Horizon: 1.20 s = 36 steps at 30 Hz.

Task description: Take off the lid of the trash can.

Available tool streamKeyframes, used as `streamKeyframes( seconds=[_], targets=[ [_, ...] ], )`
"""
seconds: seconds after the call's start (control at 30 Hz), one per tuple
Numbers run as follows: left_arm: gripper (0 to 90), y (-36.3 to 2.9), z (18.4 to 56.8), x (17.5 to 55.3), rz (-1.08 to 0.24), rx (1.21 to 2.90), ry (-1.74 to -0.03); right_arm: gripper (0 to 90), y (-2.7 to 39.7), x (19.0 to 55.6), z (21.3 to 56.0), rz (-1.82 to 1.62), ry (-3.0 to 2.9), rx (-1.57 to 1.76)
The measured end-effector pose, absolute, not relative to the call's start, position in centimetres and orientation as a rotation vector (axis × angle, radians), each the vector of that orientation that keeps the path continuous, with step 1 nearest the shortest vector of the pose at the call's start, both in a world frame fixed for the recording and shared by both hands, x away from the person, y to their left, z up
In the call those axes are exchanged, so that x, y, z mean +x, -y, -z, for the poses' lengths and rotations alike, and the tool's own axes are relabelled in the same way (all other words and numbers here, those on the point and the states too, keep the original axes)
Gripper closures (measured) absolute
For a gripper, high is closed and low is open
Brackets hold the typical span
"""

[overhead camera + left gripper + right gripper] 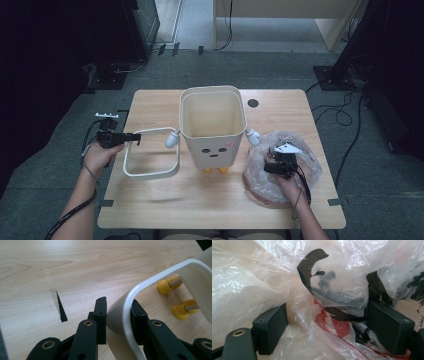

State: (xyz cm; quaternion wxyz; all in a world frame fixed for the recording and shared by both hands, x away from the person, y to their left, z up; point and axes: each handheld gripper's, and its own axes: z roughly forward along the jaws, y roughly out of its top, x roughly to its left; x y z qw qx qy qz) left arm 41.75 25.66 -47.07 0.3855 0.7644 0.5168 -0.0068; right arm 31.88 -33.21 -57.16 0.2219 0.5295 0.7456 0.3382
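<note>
A white character bin [212,125] with a face, stubby arms and yellow feet [163,287] stands open-topped at the middle of the wooden table [150,105]. To its left lies a white square ring [150,172]; my left gripper [135,137] is shut on its far left corner. In the left gripper view the jaws of my left gripper [118,307] clamp the ring's curved band [150,281] just above the tabletop. Right of the bin my right gripper [280,152] is pushed into a crumpled clear plastic bag [260,185]. Its jaws [325,315] stand wide apart, with loose bag film [249,285] printed red and black bunched between them.
A small dark round hole [253,103] sits in the table behind the bin. A black wedge mark [61,308] lies on the wood near the left jaw. Cables [345,115] and dark stands [345,70] surround the table on the grey floor.
</note>
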Motion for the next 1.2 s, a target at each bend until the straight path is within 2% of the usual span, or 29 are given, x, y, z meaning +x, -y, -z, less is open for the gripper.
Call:
streamKeyframes(
  seconds=[0.33, 1.2],
  targets=[
    [72.9, -24.1, 48.9, 41.9, 0.038, 1.937, -1.325, 17.7, 33.2, 32.0, 57.2, -0.936, -2.064, 1.461],
    [72.3, -21.9, 52.8, 42.6, -0.011, 1.962, -1.357, 17.8, 33.1, 32.0, 57.2, -0.933, -2.058, 1.465]
  ],
)
